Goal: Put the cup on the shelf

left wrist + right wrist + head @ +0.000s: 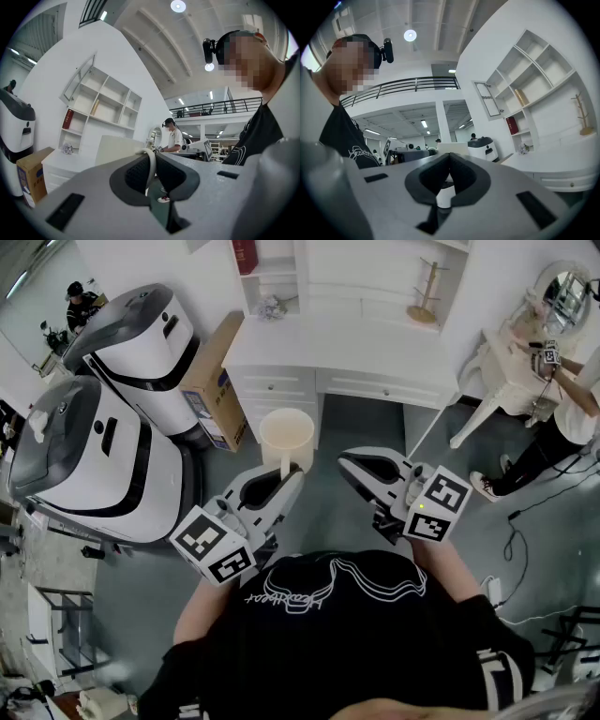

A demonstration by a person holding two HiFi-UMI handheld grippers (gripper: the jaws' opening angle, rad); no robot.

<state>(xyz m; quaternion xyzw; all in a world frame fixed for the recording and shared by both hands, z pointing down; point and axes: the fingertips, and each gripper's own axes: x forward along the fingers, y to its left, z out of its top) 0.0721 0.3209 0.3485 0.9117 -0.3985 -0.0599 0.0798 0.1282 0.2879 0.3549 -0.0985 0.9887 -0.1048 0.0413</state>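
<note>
A cream cup (286, 435) hangs in front of me above the grey floor, short of the white desk (375, 348). My left gripper (291, 476) is shut on the cup's handle (151, 164); in the left gripper view the cup's body (117, 147) shows just beyond the jaws. To its right my right gripper (345, 463) is held level, with its jaws closed tip to tip (450, 158) on nothing. The white shelf unit (272, 277) stands on the desk's back, its open compartments (105, 105) ahead of the cup.
Two large white-and-grey machines (103, 456) (141, 334) stand at the left, with a cardboard box (214, 381) beside the desk. A red book (244, 254) sits in the shelf and a wooden mug tree (427, 296) on the desk. Another person (562, 409) stands at the right.
</note>
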